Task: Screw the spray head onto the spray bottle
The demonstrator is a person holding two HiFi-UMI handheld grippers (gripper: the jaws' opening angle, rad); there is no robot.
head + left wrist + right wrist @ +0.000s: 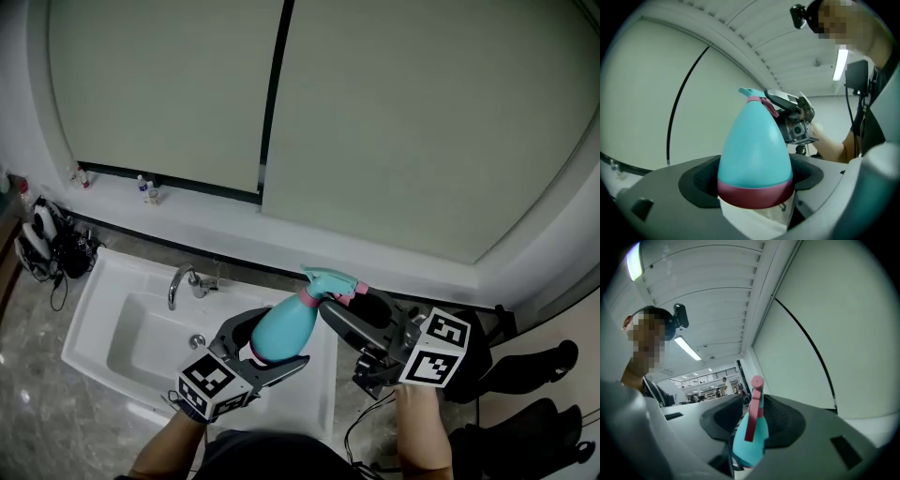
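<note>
1. Fingers (696, 183) of the left gripper (274, 343) are clamped on the wide lower end of the bottle (279, 330), which lies nearly level in the air over the near edge of the sink (94, 319). The right gripper (336, 309) has its fingers (780, 418) closed on the spray head (330, 283) at the bottle's neck
2. The bottle is smooth and egg-shaped, tapering away from the left pads, so a hard twist from the right side could likely squeeze it out of the grip and drop it into the sink
3. How far the head is threaded on cannot be told. If it sits tilted on the neck, turning would probably cross the thread and jam it
4. The right pads sit beside the pink trigger, so pressing harder may pull the trigger or turn the nozzle rather than the collar
5. Around: a tap (180, 284) at the back of the sink, headphones (37, 239) to its left, and small bottles (148, 190) on the ledge behind, all well apart from the work
6. Nothing stands between the two grippers; only each other's bulk limits the turn
</note>
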